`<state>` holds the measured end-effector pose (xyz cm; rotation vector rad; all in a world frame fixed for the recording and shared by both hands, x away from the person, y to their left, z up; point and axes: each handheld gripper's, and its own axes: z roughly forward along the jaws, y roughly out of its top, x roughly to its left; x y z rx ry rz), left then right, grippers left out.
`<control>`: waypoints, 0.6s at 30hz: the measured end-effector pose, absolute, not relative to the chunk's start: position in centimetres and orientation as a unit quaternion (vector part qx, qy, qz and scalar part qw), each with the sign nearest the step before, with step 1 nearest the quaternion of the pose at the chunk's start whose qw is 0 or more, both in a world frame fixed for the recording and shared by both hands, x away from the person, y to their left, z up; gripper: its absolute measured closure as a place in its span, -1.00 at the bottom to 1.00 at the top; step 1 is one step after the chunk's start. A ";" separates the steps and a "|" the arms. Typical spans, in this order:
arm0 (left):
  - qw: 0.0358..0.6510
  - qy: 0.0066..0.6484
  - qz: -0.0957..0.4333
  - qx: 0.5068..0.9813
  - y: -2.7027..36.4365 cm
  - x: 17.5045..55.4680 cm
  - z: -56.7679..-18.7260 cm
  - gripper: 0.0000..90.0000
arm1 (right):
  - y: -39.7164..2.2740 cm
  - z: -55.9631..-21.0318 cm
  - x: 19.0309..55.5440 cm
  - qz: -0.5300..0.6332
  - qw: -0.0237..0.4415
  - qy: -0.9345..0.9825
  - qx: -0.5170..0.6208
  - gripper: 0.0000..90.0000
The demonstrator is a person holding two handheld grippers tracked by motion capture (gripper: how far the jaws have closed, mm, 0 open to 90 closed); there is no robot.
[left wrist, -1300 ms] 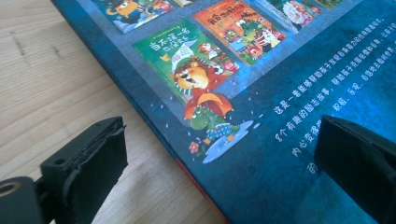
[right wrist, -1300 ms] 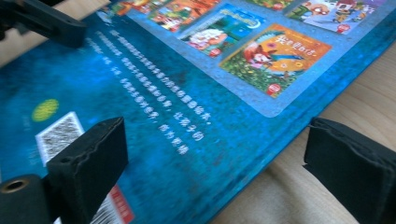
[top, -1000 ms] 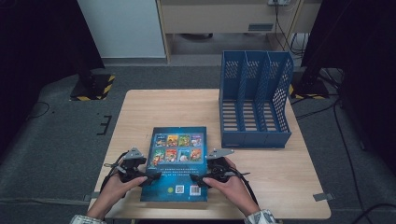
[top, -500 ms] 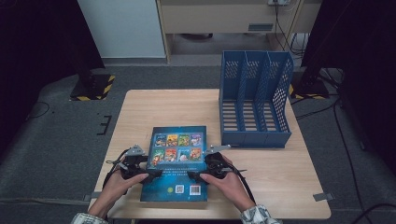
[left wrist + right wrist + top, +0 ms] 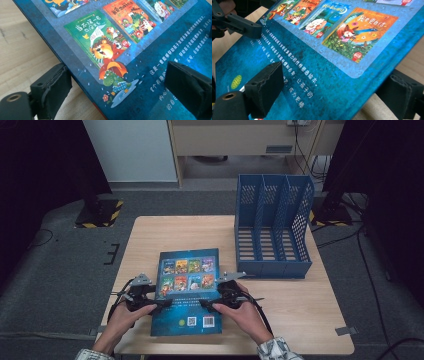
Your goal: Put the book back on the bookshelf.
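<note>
Book's point(image 5: 187, 292) small cover print unreadable in the high view, book cut off on all sides in both gripper views, right tongs' point(image 5: 332, 92) lower pad half hidden under book's edge, person's forearms cut off at worktop's point(image 5: 300, 320) near edge

High view looks forward and down over the whole surface point(image 5: 150, 235); both gripper views sit close above the blue book point(image 5: 187, 292), sharing its cover.

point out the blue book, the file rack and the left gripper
blue book point(image 5: 189, 290), high view, middle of its cover, flat on the table
file rack point(image 5: 272, 267), high view, low front wall of the blue rack
left gripper point(image 5: 159, 304), high view, jaw tips at the book's left edge
</note>
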<state>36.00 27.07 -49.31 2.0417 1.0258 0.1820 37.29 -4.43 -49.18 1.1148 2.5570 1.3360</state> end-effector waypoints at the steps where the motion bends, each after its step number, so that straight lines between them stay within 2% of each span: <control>1: 0.416 0.408 0.073 0.809 27.2 35.9 -49.1 -0.82 | -4.4 -49.0 37.4 0.432 0.026 0.828 0.358 -0.72; 10: 0.457 0.399 0.068 0.792 27.9 35.7 -47.1 -0.60 | -4.0 -47.4 38.0 0.438 0.027 0.828 0.350 -0.63; 18: 0.438 0.397 0.073 0.804 27.7 36.2 -46.5 -0.57 | -4.0 -47.7 38.5 0.445 0.020 0.823 0.354 -0.55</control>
